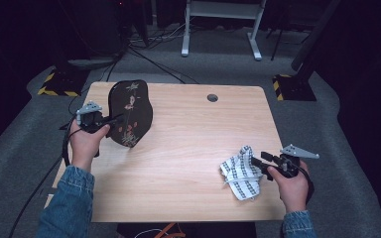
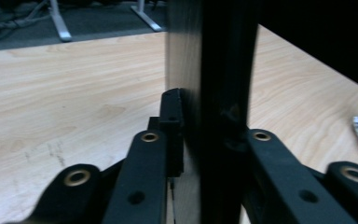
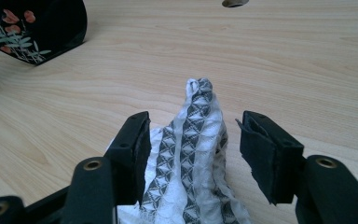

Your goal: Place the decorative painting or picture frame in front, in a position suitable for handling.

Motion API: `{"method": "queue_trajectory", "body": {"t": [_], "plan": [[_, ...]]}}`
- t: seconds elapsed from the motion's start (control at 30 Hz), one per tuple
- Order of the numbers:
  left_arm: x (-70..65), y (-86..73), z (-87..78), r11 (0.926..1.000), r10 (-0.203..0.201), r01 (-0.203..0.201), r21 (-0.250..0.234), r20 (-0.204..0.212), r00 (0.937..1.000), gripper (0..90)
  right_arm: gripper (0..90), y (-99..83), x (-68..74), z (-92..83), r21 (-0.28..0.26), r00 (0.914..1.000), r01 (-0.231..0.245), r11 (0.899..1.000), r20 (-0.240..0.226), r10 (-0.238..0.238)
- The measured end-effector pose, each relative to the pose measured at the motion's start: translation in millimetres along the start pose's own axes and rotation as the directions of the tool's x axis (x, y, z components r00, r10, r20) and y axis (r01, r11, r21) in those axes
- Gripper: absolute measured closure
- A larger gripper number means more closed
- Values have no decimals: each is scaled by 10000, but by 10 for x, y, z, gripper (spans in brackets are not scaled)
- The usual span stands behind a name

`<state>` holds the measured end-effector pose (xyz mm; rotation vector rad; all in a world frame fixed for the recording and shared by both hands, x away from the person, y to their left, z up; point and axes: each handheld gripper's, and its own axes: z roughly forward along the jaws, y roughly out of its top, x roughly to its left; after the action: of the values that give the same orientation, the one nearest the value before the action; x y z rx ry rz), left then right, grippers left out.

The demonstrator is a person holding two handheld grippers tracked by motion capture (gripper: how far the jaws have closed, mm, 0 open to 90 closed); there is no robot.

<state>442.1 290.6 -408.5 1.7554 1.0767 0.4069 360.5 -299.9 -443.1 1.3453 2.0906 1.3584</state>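
A black lacquered tray (image 1: 131, 111) painted with red flowers stands on edge at the table's left, tilted up off the wood. My left gripper (image 1: 110, 120) is shut on its near rim. In the left gripper view the tray's edge (image 2: 214, 70) runs straight up between the jaws of that gripper (image 2: 209, 135), and both pads press on it. At the right front lies a crumpled black-and-white patterned cloth (image 1: 240, 173). My right gripper (image 1: 256, 163) is open at the cloth's right side. In the right gripper view a ridge of the cloth (image 3: 198, 154) rises between the spread jaws of the right gripper (image 3: 193, 123).
The wooden table (image 1: 193, 139) has a round cable hole (image 1: 212, 97) near its far edge. Beyond it stand white desk legs (image 1: 221, 29) and two yellow-and-black striped bases (image 1: 59, 82) (image 1: 290, 85) on the grey floor. A cable trails from the left gripper off the table's left side.
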Motion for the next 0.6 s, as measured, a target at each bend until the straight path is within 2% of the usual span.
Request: {"method": "queue_trajectory", "body": {"t": [0.1, 0.23, 0.37, 0.6], "plan": [[-14, -5, 0, 10000, 68, -68, -64, -3, 10000, 804, 442, 11, 2, -40, -82, 10000, 20, 10000, 23, -19], [-95, 17, 7, 9971, 747, -747, -125, -42, 9972, 805, 443, 14, -2, -89, -240, 10000, -59, 9997, 4, 59], [-169, 42, -2, 9967, 771, -770, -254, 35, 9970, 807, 446, 25, -1, -91, -249, 10000, -37, 9997, 18, 37], [-370, 122, -43, 9965, 830, -831, 14, 539, 9951, 807, 446, 57, 53, -105, -238, 9999, 146, 9996, -9, -146]]}}
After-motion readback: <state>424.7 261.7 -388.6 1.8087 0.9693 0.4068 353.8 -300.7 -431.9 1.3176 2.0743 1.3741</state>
